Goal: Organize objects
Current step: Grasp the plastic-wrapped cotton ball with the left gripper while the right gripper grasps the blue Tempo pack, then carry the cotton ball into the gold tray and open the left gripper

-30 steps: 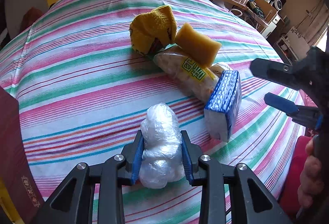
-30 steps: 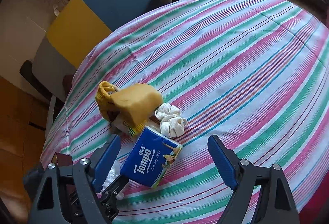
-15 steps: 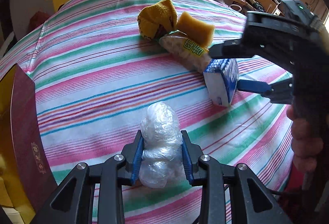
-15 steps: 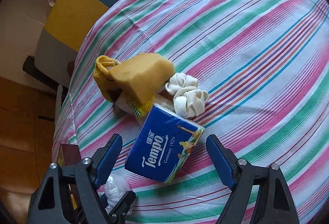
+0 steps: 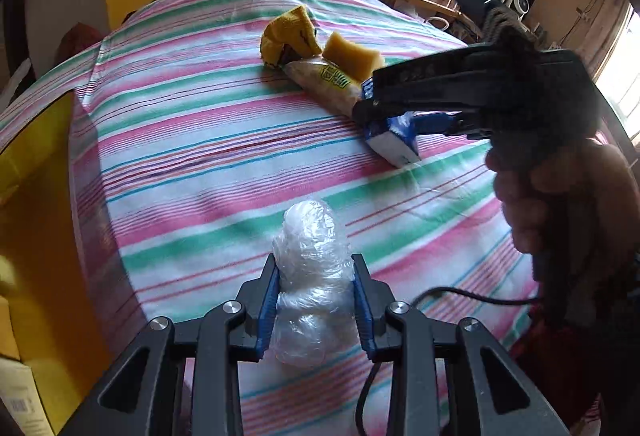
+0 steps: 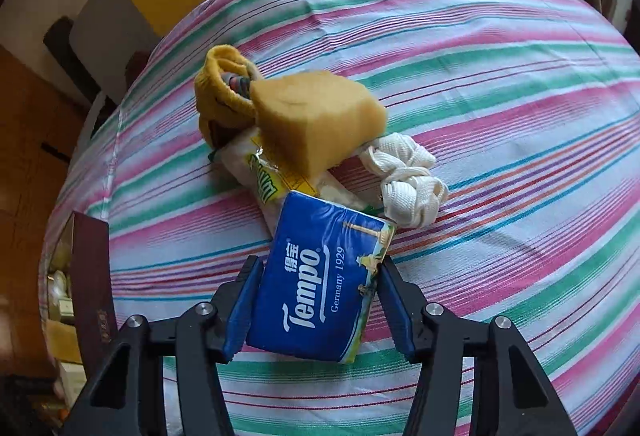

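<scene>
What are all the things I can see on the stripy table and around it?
plastic wrap bundle: one, clear, held in left gripper
tissue pack: one, blue, between the right gripper's jaws
sponge: one, yellow-brown, resting on snack packet
snack packet: one, clear with yellow label, under sponge
yellow cloth: one, beside sponge
white lace bundle: one, right of sponge
tablecloth: one, pink, green, white stripes
dark red box: one, table's left edge
left gripper: shut on bundle
right gripper: jaws closing around tissue pack
hand: one, holding right gripper
</scene>
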Tool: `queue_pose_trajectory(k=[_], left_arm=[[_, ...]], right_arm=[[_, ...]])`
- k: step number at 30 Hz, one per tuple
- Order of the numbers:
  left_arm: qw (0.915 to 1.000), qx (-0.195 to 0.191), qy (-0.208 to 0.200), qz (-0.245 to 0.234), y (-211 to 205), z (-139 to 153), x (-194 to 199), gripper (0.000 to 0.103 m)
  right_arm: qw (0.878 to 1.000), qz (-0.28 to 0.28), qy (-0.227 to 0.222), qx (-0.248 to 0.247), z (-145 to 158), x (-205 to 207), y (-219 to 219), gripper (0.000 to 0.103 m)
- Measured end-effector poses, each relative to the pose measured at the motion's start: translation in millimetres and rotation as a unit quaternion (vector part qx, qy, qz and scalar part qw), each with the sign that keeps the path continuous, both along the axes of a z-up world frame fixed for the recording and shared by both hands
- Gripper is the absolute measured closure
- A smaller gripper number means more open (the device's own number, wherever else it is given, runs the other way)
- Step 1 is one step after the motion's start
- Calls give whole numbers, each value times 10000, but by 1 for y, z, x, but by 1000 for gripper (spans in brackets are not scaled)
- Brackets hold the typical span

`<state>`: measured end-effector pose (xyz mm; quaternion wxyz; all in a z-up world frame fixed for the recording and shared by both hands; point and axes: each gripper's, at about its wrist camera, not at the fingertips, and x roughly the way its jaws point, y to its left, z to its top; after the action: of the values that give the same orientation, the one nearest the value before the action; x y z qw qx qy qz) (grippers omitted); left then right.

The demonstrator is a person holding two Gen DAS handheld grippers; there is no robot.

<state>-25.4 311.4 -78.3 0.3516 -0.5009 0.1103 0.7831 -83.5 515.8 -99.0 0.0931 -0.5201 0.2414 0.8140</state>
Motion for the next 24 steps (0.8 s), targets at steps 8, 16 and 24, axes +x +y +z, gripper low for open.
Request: queue_pose_trajectory(k=[8,16,24], left_arm=[[9987,426,99,246,-44,33,12,70],[9909,688,141,1150,-120,56,-17,70],[9711,828,-85,2238,-204,68,-96,70]], right_arm=[[9955,603,-231,690,6,6,-26,46],[9855,1256,-463,1040,-1,6,-53,49],[9823,1300,-466,1269,-1,7,-55,49]])
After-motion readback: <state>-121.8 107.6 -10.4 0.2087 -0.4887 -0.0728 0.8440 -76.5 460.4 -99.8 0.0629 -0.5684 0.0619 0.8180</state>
